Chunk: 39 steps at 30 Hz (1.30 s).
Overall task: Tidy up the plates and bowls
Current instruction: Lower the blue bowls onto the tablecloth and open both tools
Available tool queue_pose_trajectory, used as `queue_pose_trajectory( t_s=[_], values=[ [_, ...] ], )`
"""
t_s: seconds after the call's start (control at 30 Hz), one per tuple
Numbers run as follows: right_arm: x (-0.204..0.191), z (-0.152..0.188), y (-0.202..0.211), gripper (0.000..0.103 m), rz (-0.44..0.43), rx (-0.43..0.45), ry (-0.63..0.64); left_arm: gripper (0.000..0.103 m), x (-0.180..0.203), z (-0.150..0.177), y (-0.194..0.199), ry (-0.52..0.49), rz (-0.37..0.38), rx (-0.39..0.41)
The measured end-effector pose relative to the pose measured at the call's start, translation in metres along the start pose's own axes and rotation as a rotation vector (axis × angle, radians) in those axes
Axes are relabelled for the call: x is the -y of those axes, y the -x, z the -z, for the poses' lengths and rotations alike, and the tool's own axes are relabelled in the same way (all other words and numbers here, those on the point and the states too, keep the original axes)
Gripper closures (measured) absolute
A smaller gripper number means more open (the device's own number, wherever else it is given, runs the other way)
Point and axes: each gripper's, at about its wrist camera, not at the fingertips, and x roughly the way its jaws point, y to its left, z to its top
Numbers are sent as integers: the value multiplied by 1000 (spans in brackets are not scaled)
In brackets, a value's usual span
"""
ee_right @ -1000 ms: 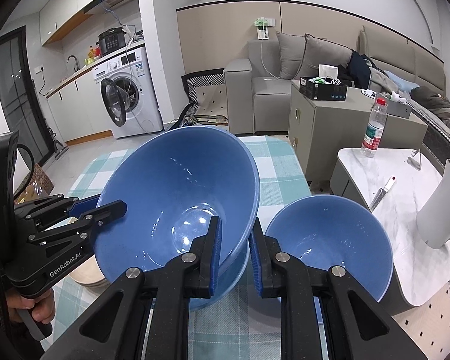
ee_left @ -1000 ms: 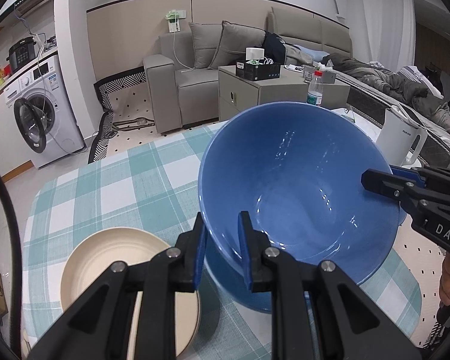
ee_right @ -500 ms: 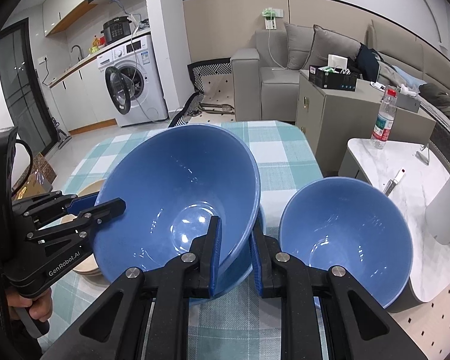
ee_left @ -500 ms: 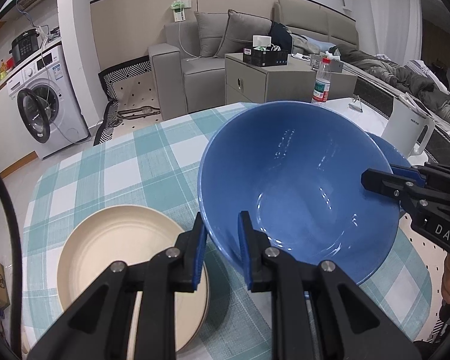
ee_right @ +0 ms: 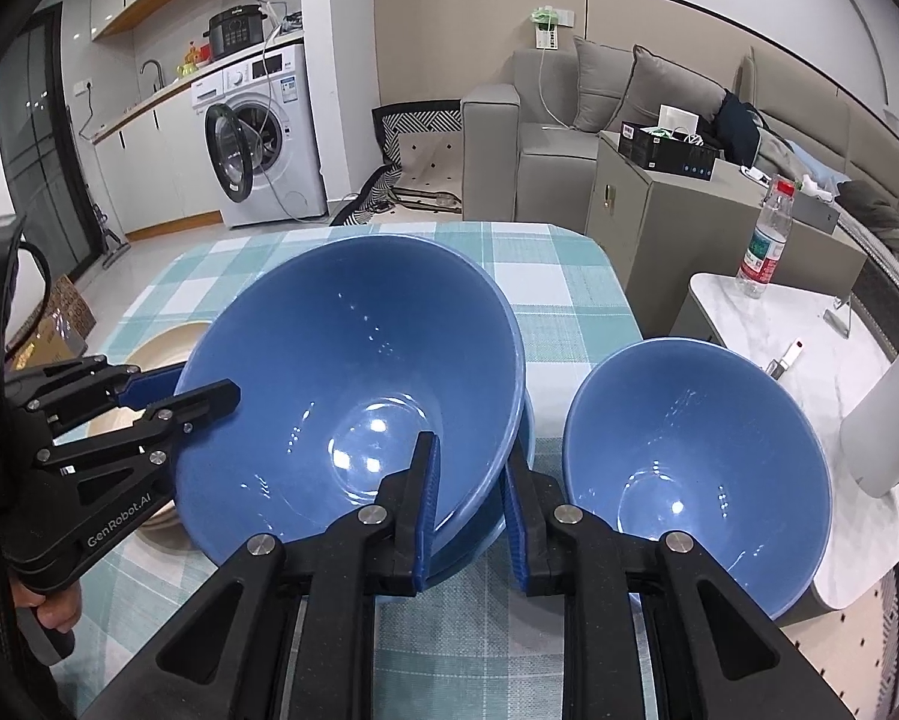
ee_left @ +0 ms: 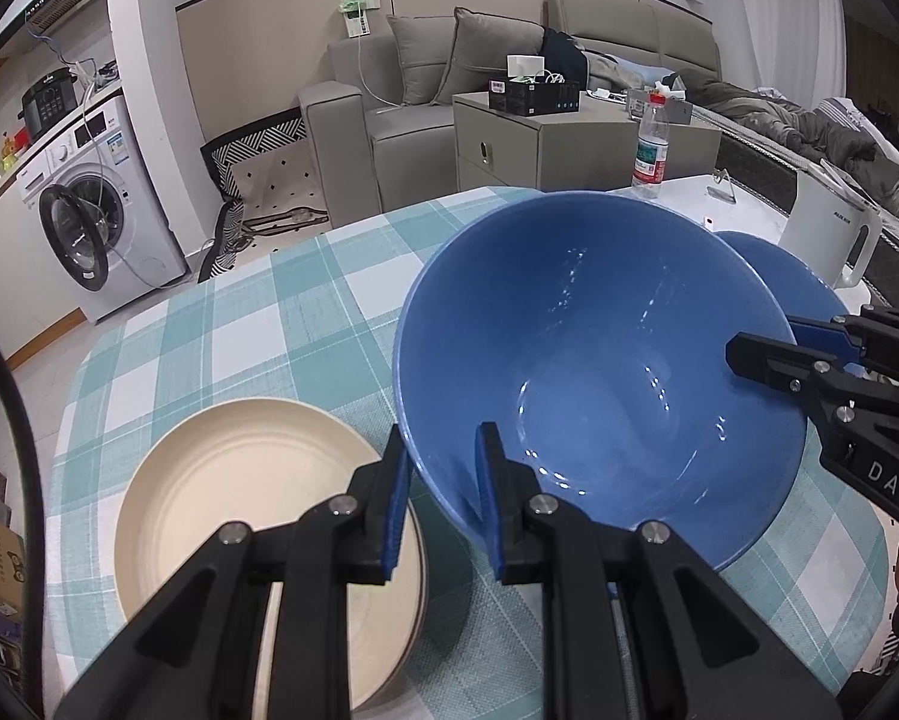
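A: Left wrist view: what surrounds the large blue bowl (ee_left: 599,384)?
B: Cream plates (ee_left: 251,510) just left on the checked tablecloth (ee_left: 239,324); smaller blue bowl (ee_right: 695,456) just right, largely hidden here.
A: Grip state?
B: Left gripper (ee_left: 440,492) and right gripper (ee_right: 467,498) each clamp opposite rims, holding it tilted.
A: Underneath?
B: Another blue bowl (ee_right: 512,516), mostly covered; contact cannot be determined

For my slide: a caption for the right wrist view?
Both grippers clamp a large blue bowl beside a smaller one.
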Motion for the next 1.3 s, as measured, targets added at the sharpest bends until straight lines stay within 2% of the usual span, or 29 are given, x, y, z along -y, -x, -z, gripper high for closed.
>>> queue_pose_trajectory(
  t_s=[0.23, 0.7, 1.3],
  values=[
    [-7, 4, -4, 81, 52, 0, 48, 85, 2, 2, -1, -11, -8, -5],
    [-10, 10, -16, 79, 97, -25, 89, 82, 5, 5, -6, -28, 0, -22],
    [-20, 9, -22, 61, 99, -46, 155, 74, 5, 6, -9, -42, 3, -36]
  ],
)
